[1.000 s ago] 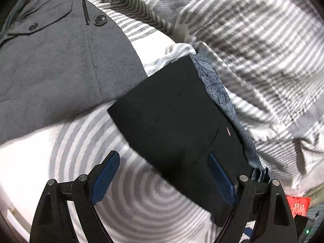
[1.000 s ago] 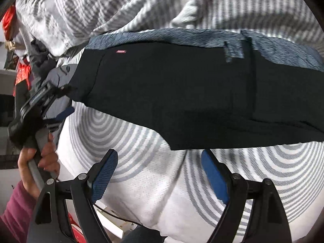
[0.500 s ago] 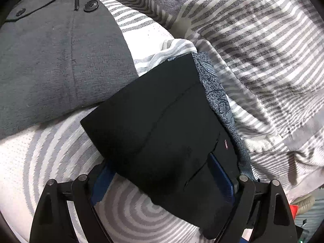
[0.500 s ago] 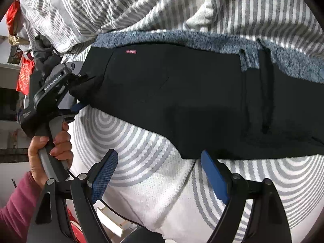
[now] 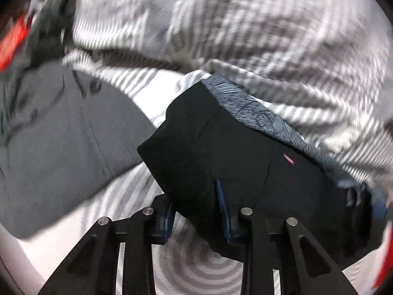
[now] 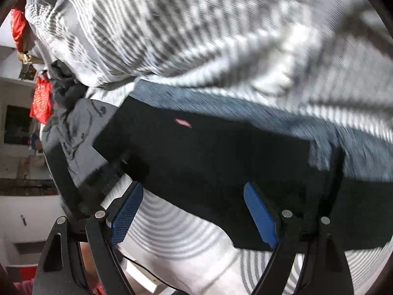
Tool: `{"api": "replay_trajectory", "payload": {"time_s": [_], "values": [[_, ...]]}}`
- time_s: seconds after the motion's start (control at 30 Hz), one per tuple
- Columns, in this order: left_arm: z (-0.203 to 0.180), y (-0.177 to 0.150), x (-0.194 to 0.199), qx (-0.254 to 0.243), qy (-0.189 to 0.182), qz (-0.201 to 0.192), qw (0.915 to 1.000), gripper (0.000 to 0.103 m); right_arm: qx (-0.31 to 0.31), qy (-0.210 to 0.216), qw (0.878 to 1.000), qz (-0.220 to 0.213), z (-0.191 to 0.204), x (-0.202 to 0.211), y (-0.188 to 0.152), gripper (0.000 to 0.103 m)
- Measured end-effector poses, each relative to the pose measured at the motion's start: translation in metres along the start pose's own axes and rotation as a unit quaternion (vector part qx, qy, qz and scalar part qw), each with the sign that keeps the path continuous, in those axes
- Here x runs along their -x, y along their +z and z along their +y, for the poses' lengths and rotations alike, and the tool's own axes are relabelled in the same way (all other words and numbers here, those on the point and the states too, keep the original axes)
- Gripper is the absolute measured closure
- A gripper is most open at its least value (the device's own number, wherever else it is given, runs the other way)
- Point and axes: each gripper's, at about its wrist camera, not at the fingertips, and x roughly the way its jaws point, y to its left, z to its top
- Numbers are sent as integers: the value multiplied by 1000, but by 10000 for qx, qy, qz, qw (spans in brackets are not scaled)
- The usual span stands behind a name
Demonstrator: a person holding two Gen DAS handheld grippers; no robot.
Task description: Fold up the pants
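Now, entries from largest to smallest.

Bed: a bed sheet printed with grey concentric rings carries everything; no desk is in view.

Striped duvet: bunched along the far side, blurred in both views.

Grey coat: buttoned, lies beside the pants at their left end; in the right wrist view it just touches or overlaps that end.

Pants: black, laid out long across the bed, with a small red tag and a blue-grey patterned lining showing along the far edge. Position: between the duvet and the person.

Change, left end: a second ago the near corner of the pants lay flat between spread jaws; now that corner is gathered in them. Judgement: the lifting grip for the fold is taken at this end.

Change, right side: the pants' near hem, earlier well ahead of the right fingers, now reaches in between them. Judgement: the second grip looks about to be taken, not yet made.

Left gripper: jaws have just been closing and now stand narrow, pinching the black cloth, which bulges over the blue pads.

Right gripper: jaws spread wide; one blue pad lies against the pants' near hem, the other over bare sheet; nothing is clamped.
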Motion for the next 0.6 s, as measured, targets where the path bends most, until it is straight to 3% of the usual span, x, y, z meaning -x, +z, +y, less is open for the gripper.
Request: {"api": "replay_trajectory", "payload": {"time_s": [0.13,0.23,0.6], "values": [[-22,-7,9,-724,387,-282,9962,71,167,281,9990,294,29,-10,39,15],[-34,-10,14,-1139,526,-443,9911,71,507,244,9972,487,59,-24,60,15],[-44,-21,26,-1863,613,-769,9776,71,1227,282,9740,1885,134,-113,96,15]]}}
